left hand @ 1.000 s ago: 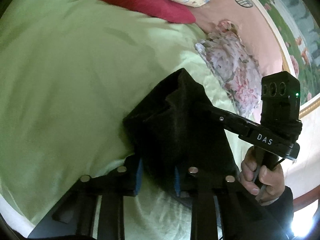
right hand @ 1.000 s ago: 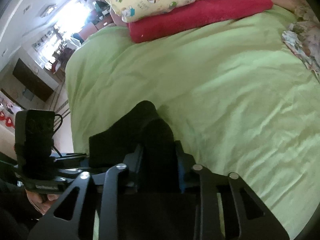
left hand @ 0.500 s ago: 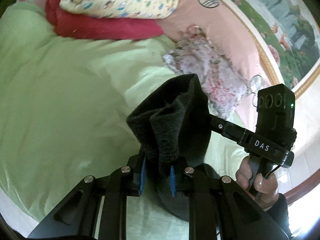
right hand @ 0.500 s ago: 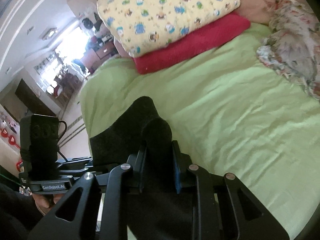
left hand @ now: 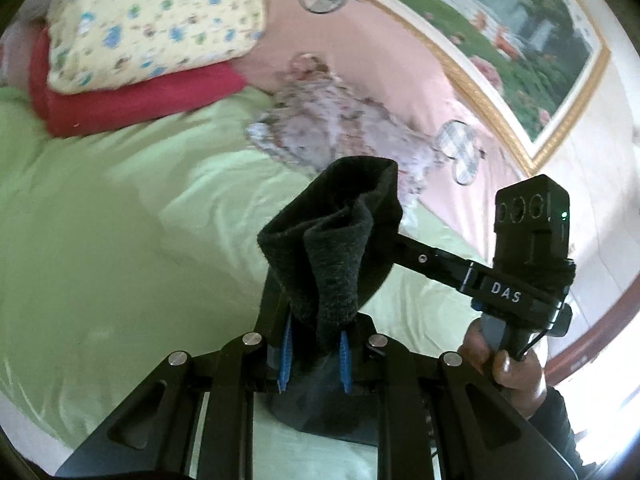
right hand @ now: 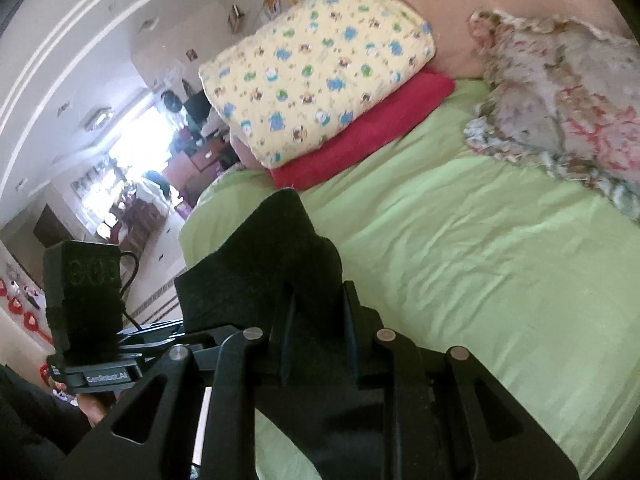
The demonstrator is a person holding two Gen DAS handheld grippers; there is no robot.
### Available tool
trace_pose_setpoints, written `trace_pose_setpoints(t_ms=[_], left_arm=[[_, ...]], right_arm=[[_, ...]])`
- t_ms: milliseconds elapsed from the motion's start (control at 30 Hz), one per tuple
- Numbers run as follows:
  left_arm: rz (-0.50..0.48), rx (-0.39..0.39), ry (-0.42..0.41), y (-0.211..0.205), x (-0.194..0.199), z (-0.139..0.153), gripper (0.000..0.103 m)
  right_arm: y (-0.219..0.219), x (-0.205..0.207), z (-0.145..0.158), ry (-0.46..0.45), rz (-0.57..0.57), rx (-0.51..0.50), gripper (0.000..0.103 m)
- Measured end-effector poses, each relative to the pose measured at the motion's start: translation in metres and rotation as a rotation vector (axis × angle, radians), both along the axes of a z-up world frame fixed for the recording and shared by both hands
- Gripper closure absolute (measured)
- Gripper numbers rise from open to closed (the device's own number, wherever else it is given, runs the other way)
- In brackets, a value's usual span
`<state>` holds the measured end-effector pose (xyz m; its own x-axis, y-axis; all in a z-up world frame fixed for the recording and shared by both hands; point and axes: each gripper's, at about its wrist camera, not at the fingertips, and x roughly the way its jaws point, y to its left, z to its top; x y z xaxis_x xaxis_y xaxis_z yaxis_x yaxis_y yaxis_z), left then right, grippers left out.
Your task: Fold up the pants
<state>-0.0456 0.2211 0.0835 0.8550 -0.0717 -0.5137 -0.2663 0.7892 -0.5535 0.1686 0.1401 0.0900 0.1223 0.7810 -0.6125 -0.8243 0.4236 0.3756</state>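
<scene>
The black pants (left hand: 336,248) are held up above the green bed sheet (left hand: 120,240). My left gripper (left hand: 314,354) is shut on a bunched fold of the pants, blue pads either side of the cloth. My right gripper (right hand: 316,344) is shut on another part of the pants (right hand: 280,264), which stick up in a peak between its fingers. The right gripper's body also shows in the left wrist view (left hand: 520,272), held by a hand, close to the right of the cloth. The left gripper's body shows at the left in the right wrist view (right hand: 88,312).
A yellow printed pillow (right hand: 316,68) lies on a red one (right hand: 360,136) at the bed's head. A floral cloth (right hand: 560,104) lies at the far right of the green sheet (right hand: 480,260). A framed picture (left hand: 500,32) hangs on the pink wall. The room opens to the left.
Both grippers have lifted the pants up off the sheet and tilted upward. The left gripper has closed tighter on the cloth. The pillows and wall have come into view.
</scene>
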Motion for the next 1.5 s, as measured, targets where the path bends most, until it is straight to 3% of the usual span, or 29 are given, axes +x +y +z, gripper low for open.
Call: trace_pose_setpoints(t_ms=[333, 667, 1133, 1500], left_arm=[[-0.162, 0.068, -0.029, -0.075, 0.025, 0.029, 0.085], [-0.336, 0.161, -0.018, -0.16, 0.055, 0.039, 0.085], [-0.487, 0.211, 0.04, -0.229, 0.077, 0.027, 0.085], [-0.571, 0.263, 0.118, -0.274, 0.097, -0.002, 0.085]], right_arm=[[-0.084, -0.011, 0.015, -0.015, -0.119, 0.098, 0.082], [-0.172, -0.017, 0.007, 0.017, -0.271, 0.205, 0.082], [-0.258, -0.034, -0.02, 0.047, -0.404, 0.282, 0.083], [-0.305, -0.039, -0.048, 0.086, -0.483, 0.303, 0.083]])
